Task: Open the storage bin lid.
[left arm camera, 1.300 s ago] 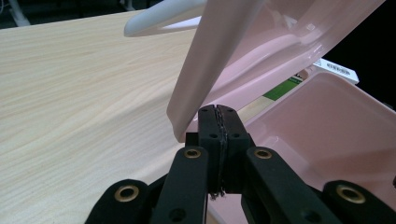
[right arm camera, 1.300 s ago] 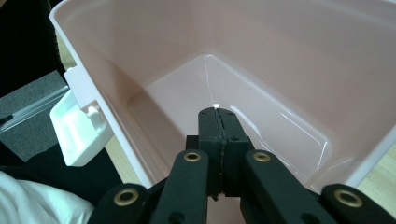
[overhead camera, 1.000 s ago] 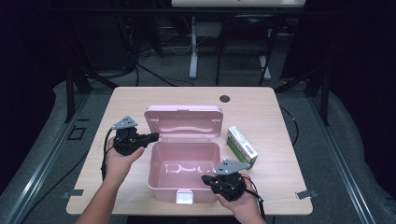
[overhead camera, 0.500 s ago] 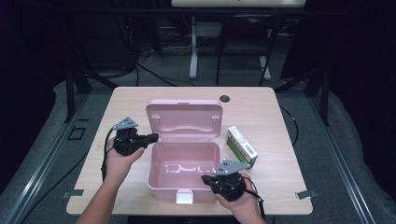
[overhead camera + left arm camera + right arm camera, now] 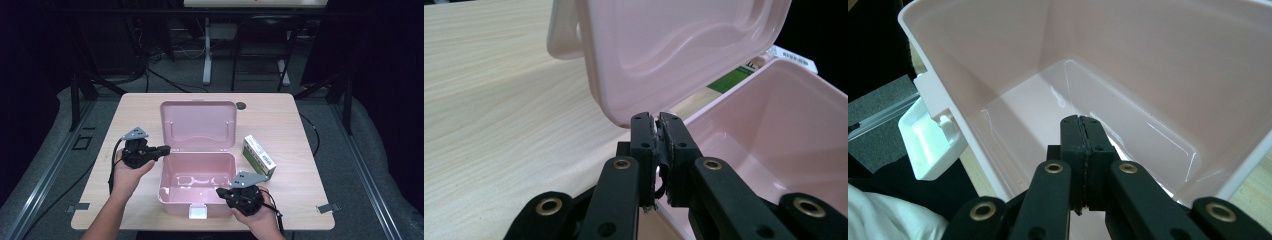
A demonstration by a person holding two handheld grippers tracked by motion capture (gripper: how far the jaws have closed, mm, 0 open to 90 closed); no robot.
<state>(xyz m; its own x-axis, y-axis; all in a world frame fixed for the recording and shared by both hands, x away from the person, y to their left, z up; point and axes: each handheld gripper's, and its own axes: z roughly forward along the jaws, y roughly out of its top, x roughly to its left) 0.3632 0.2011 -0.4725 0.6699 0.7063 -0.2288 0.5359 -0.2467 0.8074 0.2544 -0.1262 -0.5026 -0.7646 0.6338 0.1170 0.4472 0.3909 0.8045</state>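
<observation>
The left gripper (image 5: pixel 166 149) sits at the left back corner of the pink plastic box (image 5: pixel 197 182), right where the open lid (image 5: pixel 198 124) meets the box. In the left gripper view its 2 black jaws are pressed close together with only a thin slit between them, and nothing is held in them; their tips (image 5: pixel 658 120) are just under the curved edge of the lid (image 5: pixel 684 45). The right gripper (image 5: pixel 220 191) is at the front right corner of the box, and its 2 jaws are pressed tight together too. In the right gripper view they (image 5: pixel 1082 122) point down over the rim into the bare inside of the box (image 5: pixel 1148 65). The white latch (image 5: pixel 198 212) hangs on the front wall, close to the table's near edge. The lid stands up at the back like a wall. A small green and white carton (image 5: pixel 259 155) lies on the wooden table (image 5: pixel 300 120) just beside the right wall of the box. A small dark round thing (image 5: pixel 241 106) sits on the table behind the lid, well apart from both hands.
</observation>
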